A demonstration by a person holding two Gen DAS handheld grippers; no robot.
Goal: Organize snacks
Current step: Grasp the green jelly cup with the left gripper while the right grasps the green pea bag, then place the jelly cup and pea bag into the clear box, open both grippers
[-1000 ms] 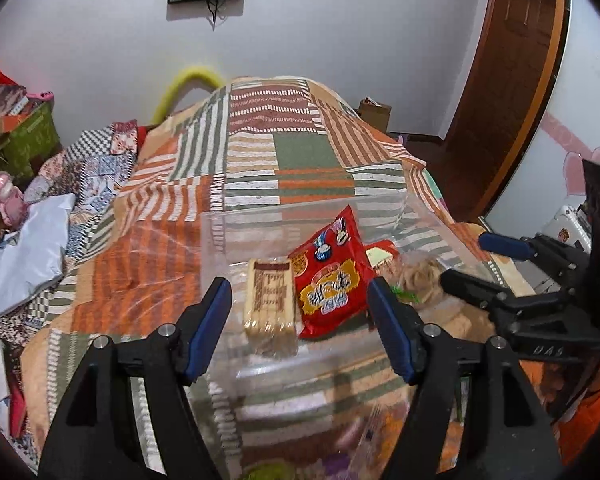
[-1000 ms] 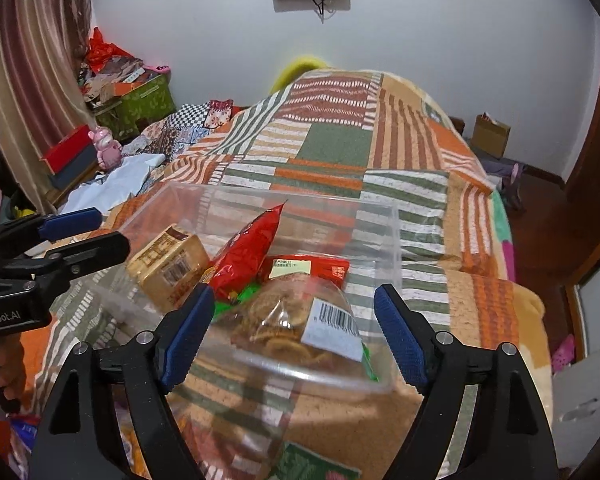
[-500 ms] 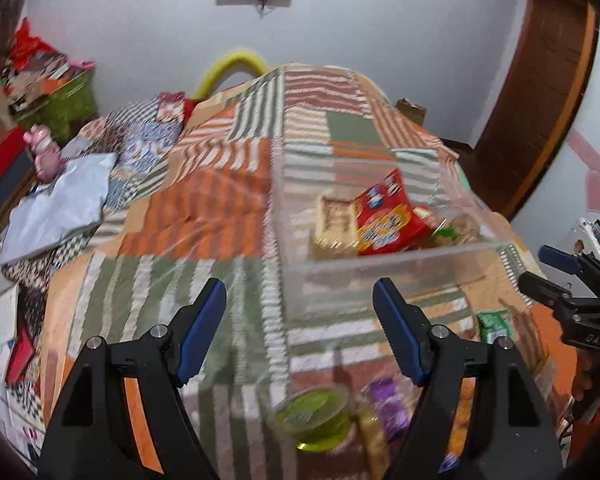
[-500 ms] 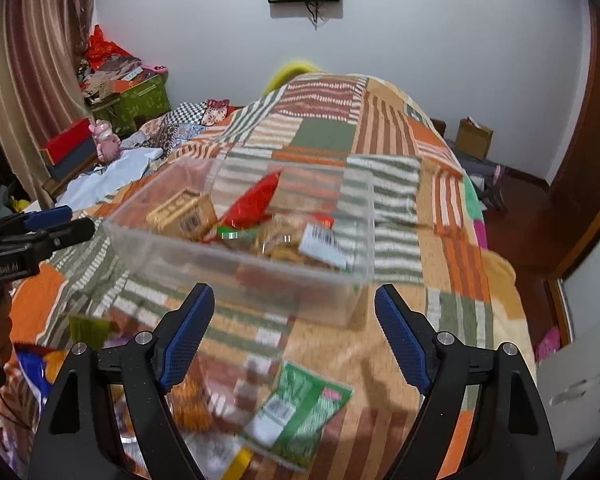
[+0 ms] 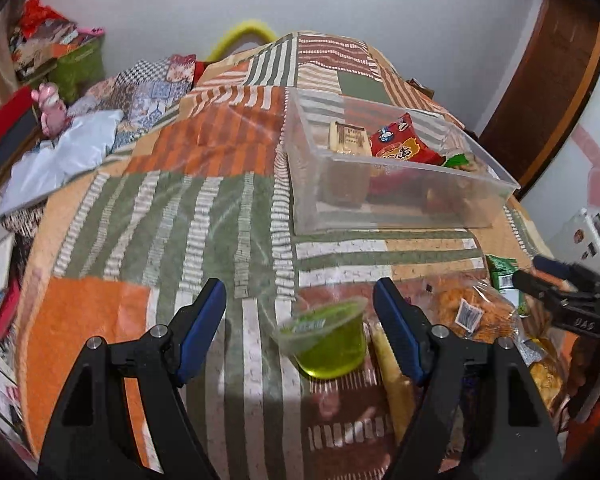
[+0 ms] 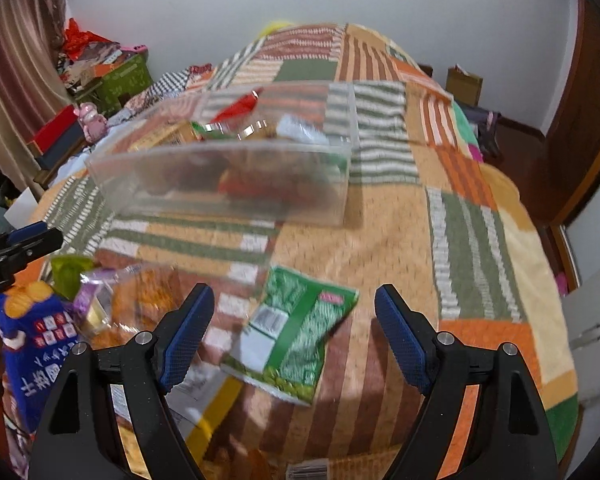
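Note:
A clear plastic bin sits on the patchwork bed and holds a red snack bag, a tan cracker pack and other packets. My left gripper is open, with a green jelly cup lying between its fingers. My right gripper is open above a green snack packet. A blue snack bag and a clear bag of orange snacks lie near the front edge.
The bed's quilt stretches to the far wall. A white cloth, a pink toy and boxes lie to the left. A brown door stands on the right.
Both grippers have pulled back and down from the bin towards the near edge of the bed. The loose snacks at the front have come into view under them.

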